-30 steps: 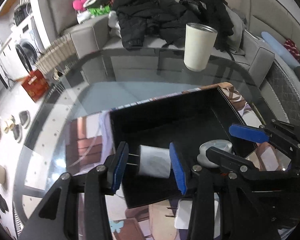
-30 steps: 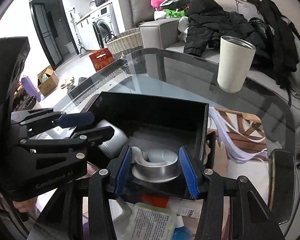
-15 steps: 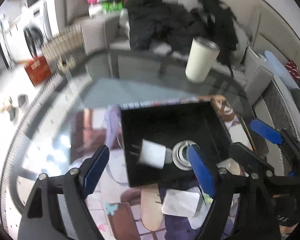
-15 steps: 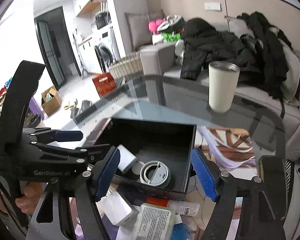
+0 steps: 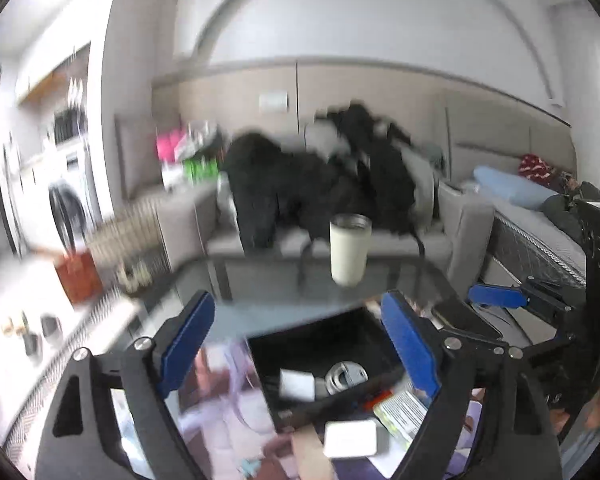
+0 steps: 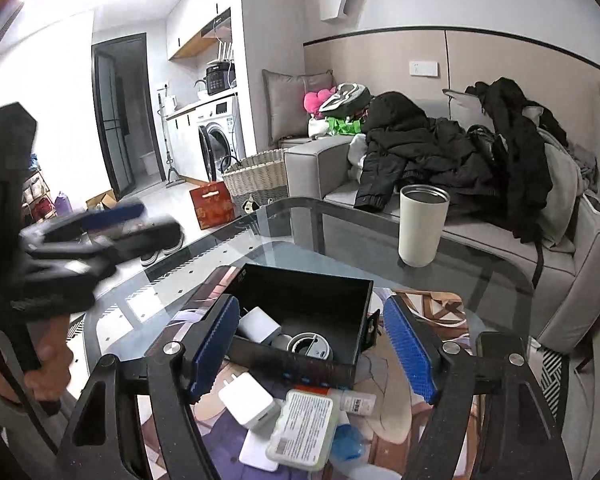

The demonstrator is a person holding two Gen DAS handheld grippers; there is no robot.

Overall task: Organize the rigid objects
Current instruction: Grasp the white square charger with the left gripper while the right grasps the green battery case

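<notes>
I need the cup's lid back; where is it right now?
In the right wrist view the round lid lies inside the black box, at its near side, right of the white charger.

— What's around the room?
— A grey sofa [image 6: 452,236] heaped with black jackets [image 6: 424,148], a wicker basket [image 6: 256,176] beside it, a red box [image 6: 214,205] on the floor.
— And further back?
— A washing machine [image 6: 216,140] under the counter, a dark door [image 6: 118,116] to its left.
</notes>
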